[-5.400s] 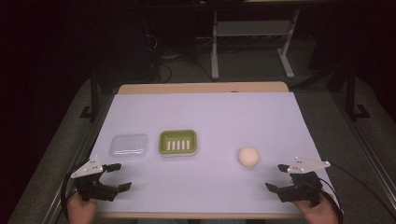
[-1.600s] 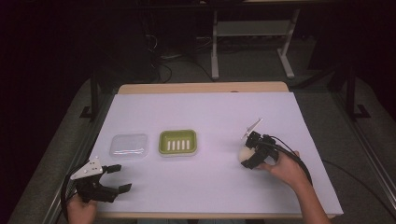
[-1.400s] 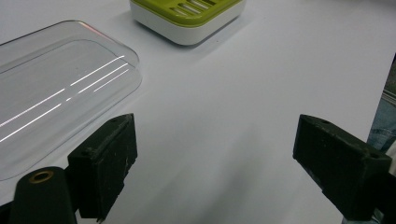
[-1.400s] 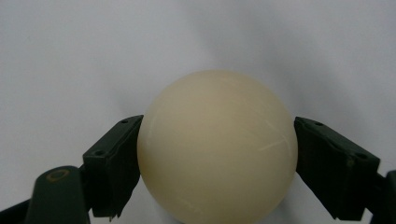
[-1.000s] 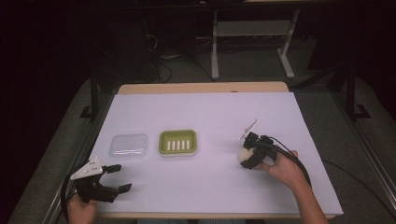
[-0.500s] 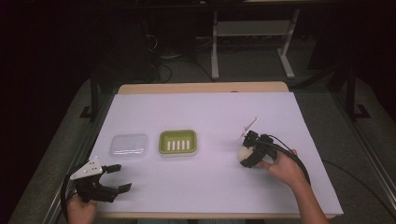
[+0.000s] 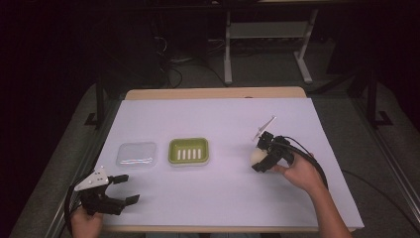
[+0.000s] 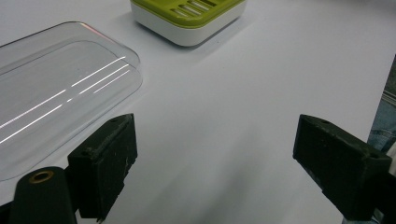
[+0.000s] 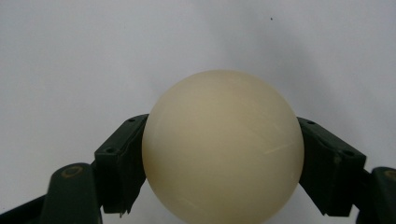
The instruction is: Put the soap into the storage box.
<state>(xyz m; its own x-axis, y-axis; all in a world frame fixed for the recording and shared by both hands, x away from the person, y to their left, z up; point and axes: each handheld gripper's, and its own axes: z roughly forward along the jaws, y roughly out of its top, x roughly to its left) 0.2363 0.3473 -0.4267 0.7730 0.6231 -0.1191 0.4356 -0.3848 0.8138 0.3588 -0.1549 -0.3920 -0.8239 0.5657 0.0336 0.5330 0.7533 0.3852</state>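
Two black jaws of the right hand-held gripper (image 7: 261, 157) press against either side of a smooth cream-coloured ball (image 9: 223, 148), right of the middle of the white-covered table (image 7: 218, 119). The left hand-held gripper (image 7: 124, 189) rests near the table's front left corner, its jaws spread wide with nothing between them. Just beyond it lies a clear plastic lid (image 8: 51, 98), and beside that, nearer the table's middle, a green slotted soap dish (image 7: 188, 150).
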